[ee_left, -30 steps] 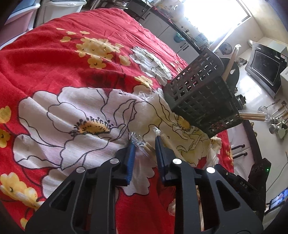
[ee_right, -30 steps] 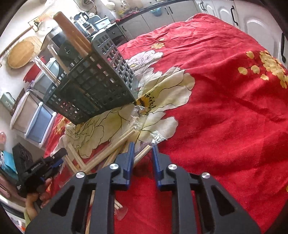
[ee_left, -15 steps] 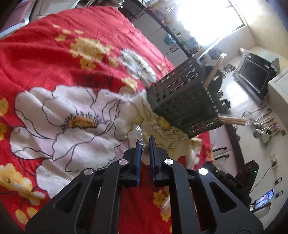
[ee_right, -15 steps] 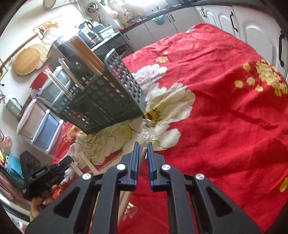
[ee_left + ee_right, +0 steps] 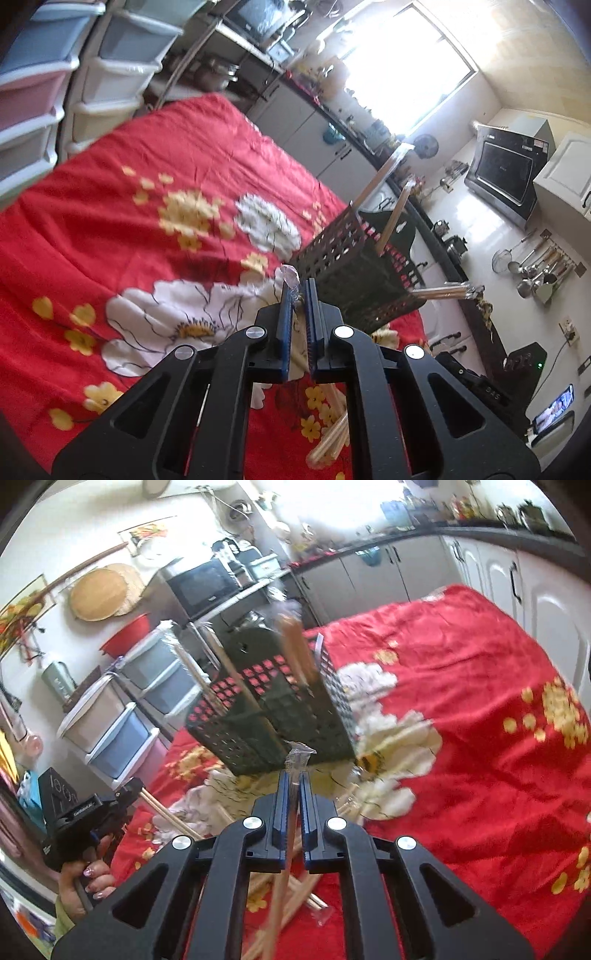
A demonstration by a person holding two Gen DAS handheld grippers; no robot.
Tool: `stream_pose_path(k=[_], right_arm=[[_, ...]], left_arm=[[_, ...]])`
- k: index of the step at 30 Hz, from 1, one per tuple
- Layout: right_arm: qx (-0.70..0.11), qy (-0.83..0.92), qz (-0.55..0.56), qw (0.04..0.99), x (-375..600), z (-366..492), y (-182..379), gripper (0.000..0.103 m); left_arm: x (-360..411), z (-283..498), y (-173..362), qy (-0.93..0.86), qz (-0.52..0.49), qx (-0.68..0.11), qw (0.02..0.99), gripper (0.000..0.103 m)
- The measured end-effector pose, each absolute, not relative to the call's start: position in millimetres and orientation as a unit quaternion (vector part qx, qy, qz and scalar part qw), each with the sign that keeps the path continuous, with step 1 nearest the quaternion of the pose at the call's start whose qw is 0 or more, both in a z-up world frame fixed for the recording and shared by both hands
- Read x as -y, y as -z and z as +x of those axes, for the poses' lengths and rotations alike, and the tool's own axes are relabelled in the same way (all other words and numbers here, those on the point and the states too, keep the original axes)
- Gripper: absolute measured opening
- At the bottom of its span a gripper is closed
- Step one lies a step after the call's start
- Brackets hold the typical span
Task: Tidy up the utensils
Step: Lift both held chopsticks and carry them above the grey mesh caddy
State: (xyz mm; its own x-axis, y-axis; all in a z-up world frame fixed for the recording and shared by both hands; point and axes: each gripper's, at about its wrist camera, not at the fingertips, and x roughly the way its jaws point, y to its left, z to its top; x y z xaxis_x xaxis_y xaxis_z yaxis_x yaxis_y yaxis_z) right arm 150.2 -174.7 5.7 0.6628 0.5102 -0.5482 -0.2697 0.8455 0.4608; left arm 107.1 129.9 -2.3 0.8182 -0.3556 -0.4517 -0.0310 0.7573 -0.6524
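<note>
My left gripper [image 5: 299, 291] is shut on a plastic-wrapped pair of wooden chopsticks [image 5: 330, 432]. The clear wrapper tip [image 5: 290, 275] pokes out past the pads, and the sticks hang below, lifted off the cloth. My right gripper [image 5: 293, 779] holds another wrapped pair [image 5: 280, 882], with its jaws still closing tight on it and the wrapper end [image 5: 300, 752] sticking up. A dark perforated holder [image 5: 351, 284] [image 5: 273, 720] stands just beyond both grippers, with several chopsticks [image 5: 391, 214] [image 5: 295, 646] leaning in it.
A red flowered cloth [image 5: 155, 229] [image 5: 480, 738] covers the table. Several loose chopsticks [image 5: 173, 818] lie on it near the holder. A hand [image 5: 88, 878] grips the left tool [image 5: 92, 812] at the lower left of the right wrist view. Drawer units [image 5: 122, 716] and kitchen cabinets [image 5: 480, 572] surround the table.
Both grippers closed on wrapped chopsticks that lay on the cloth and rose with them. The views tilted up, and the holder now sits lower and nearer the fingertips.
</note>
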Motion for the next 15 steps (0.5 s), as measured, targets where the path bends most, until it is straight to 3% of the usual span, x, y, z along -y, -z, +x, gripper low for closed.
stream_pose_path(k=[15], right_arm=[[-0.296,-0.252,0.141,0.911,157,135,-47,0.005]], left_arm=[[-117,87,-48,0.129,-0.308,-0.231,0.914,0.003]])
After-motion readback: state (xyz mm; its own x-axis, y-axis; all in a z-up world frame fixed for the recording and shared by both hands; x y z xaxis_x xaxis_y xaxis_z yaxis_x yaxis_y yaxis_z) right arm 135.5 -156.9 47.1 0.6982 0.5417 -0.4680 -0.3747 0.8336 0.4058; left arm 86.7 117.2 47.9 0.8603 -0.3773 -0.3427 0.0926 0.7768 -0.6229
